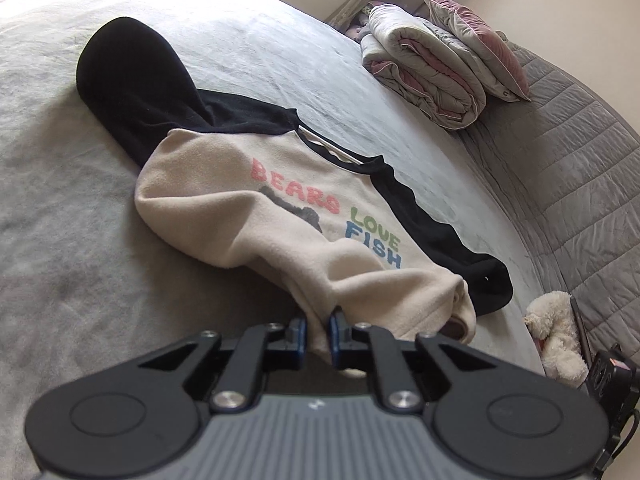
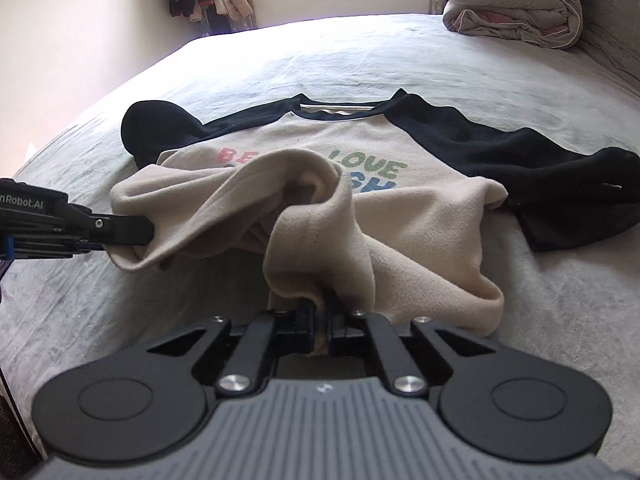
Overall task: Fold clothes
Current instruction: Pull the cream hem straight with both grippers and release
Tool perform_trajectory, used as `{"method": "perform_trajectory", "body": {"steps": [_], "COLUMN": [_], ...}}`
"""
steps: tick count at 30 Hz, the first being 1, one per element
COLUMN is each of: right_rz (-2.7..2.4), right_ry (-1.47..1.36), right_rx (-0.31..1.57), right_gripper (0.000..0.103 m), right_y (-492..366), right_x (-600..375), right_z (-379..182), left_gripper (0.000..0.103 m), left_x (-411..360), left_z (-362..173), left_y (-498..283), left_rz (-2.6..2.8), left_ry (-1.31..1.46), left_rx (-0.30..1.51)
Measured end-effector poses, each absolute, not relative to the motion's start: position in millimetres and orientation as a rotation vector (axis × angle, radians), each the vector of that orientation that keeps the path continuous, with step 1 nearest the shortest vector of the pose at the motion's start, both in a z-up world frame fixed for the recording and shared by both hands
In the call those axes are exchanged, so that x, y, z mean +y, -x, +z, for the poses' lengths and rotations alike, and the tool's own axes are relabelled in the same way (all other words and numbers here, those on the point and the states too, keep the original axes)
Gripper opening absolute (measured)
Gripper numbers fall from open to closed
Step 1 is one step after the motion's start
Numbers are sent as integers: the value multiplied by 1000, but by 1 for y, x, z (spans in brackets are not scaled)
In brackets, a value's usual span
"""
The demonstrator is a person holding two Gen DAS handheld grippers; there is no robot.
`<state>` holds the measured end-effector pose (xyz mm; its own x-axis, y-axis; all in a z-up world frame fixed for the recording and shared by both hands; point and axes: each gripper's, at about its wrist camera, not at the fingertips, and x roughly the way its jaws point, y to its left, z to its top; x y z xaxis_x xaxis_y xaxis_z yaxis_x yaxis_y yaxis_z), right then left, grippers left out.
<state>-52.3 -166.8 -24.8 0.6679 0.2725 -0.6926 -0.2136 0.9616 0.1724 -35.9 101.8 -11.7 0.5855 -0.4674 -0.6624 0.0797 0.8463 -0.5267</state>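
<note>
Pinched cream fleece fills the near foreground of both wrist views: the left tongs (image 1: 319,334) are clamped tight on a bunch of the sweatshirt's (image 1: 288,216) bottom hem, and the right tongs (image 2: 319,322) are closed just as tight on another bunch of the same hem, further along. In the right wrist view the left tongs (image 2: 132,236) come in from the side with cloth wrapped over their tips.

Between the two grips the hem is lifted and rolled forward in a loose hump that hides part of the printed lettering. The rest of the garment lies front up on the bed (image 2: 400,52), roughly in its middle, with the neckline at the far end and the hem nearest the tongs, so its body axis runs away from the cameras. Both black sleeves are spread sideways across that axis, and the one toward the left tongs is bunched into a rounded lump.

As I judge it, the main risk is an uneven fold: the grips are gathered bunches rather than the flat hem corners, so carrying them forward could leave the fleece twisted or slack in the middle. The spread sleeves could also end up sticking out.

Beyond the garment, a rolled quilt (image 1: 424,76) sits at the bed's far edge, well apart.
</note>
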Motion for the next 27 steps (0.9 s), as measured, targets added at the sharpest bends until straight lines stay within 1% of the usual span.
{"method": "perform_trajectory", "body": {"steps": [11,16,17,22,27], "right_rz": [146,160,166,223,271], "right_ry": [-110,-108,-104,-72,-81], "right_rx": [692,659,656,665,731], "right_gripper": [4,4,4,4,4], "right_y": [122,153,158,181,188], "right_x": [-225,-240,-240,-232,-228], "right_z": [10,26,28,29,14], "left_gripper": [10,9,7,6,6], "left_x": [130,140,141,143,149], "left_z": [21,28,29,31,17], "left_y": [103,129,134,155,159], "left_rz": [-263,-269,-266,-246,-234], "left_ry": [393,384,370,276,235], "left_rx": [844,840,839,841,898]}}
